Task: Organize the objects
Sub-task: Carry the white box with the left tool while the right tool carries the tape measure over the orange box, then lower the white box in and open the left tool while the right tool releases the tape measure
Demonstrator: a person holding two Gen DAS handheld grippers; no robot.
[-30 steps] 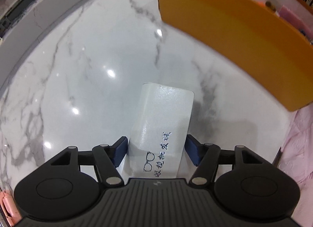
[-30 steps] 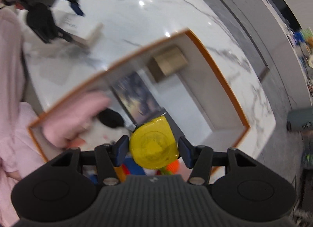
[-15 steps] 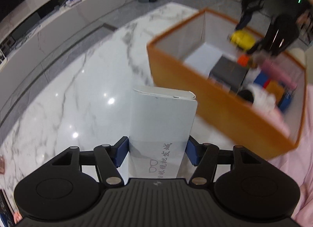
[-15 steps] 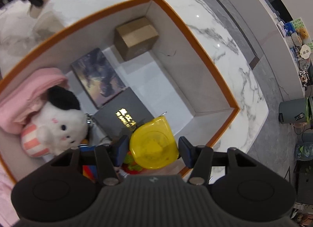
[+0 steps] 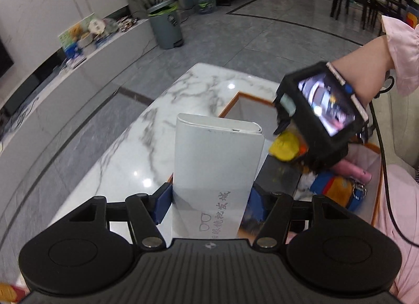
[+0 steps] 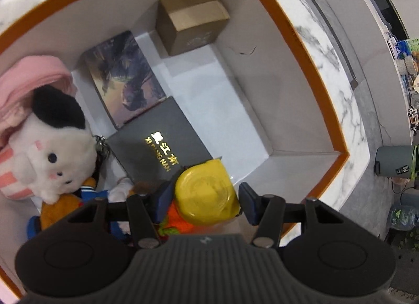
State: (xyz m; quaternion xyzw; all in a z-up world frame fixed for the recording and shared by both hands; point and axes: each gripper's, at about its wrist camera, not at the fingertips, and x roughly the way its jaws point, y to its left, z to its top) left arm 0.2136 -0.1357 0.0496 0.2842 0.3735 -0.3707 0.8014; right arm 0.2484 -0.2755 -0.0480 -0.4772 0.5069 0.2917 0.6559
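Observation:
My left gripper [image 5: 208,203] is shut on a white glasses case [image 5: 216,170] and holds it raised above the marble table, at the near edge of the orange-rimmed box [image 5: 231,101]. My right gripper [image 6: 203,203] holds a toy figure with a yellow hard hat [image 6: 207,194] over the box [image 6: 324,110]; the left pad touches the toy, and a small gap shows at the right pad. In the left wrist view the right gripper [image 5: 281,127] hangs over the box with the yellow toy [image 5: 285,145] under it.
Inside the box lie a cardboard carton [image 6: 191,21], a picture book [image 6: 125,76], a dark grey gift box [image 6: 162,149], a white plush [image 6: 52,152], a pink cloth [image 6: 28,78] and a blue-orange toy [image 6: 60,209]. The box's right half has bare floor [image 6: 222,110]. A bin [image 5: 166,25] stands beyond the table.
The left gripper has lifted the glasses case off the table and tipped up towards the box. The right gripper has come down lower into the box with the yellow toy.

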